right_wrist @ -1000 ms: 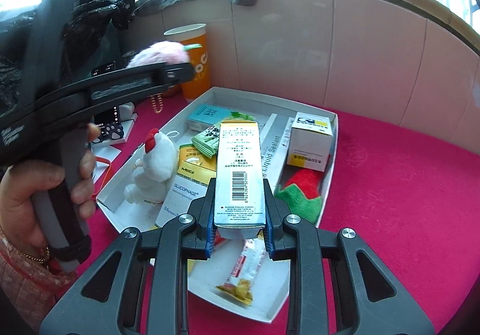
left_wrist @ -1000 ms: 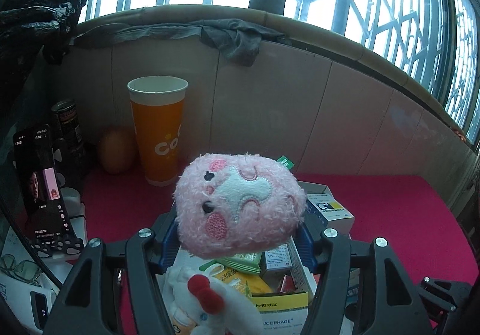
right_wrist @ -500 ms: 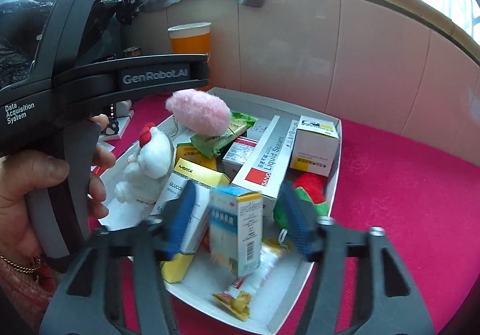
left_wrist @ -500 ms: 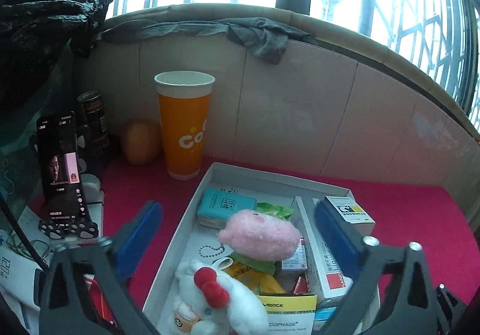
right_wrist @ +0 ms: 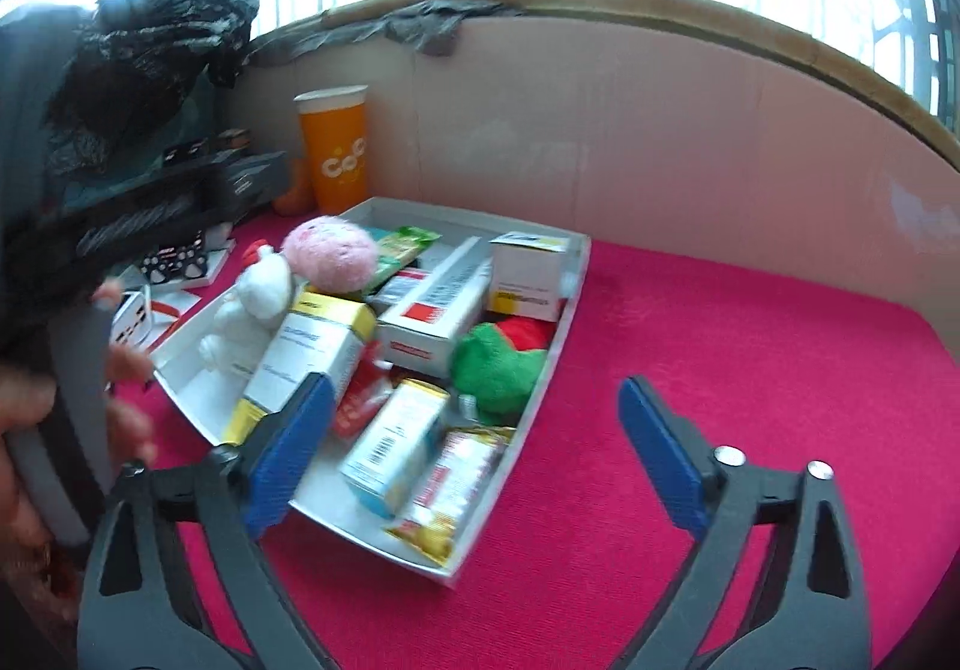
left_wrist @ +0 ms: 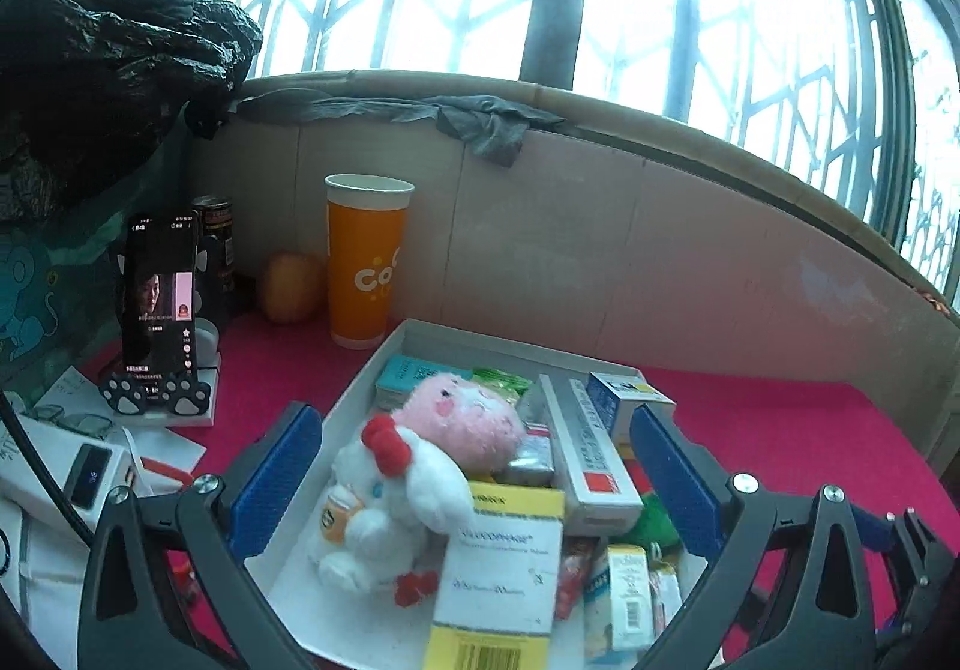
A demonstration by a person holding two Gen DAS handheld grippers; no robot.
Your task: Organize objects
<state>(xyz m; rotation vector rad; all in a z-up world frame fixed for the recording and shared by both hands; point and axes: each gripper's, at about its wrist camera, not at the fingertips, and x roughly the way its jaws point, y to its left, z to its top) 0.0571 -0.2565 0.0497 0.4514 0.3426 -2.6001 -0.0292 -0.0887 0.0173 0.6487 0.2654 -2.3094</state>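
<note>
The left gripper (left_wrist: 474, 478) stands spread wide, nothing pinched; the pink plush (left_wrist: 462, 421) lies in the white tray (left_wrist: 384, 364) just beyond its pads, against the white toy (left_wrist: 390, 496). The right gripper (right_wrist: 474, 454) has just opened wide, empty; the blue-and-white box (right_wrist: 396, 445), somewhat blurred, lies in the tray between its jaws, apparently untouched.

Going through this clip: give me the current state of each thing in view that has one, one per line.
left gripper: open, jaws just opened, nothing gripped
right gripper: open, jaws just opened, nothing gripped
pink plush: lying in tray
white tray: open, crowded
orange cup: upright, lidless
phone: propped upright, screen on
</note>
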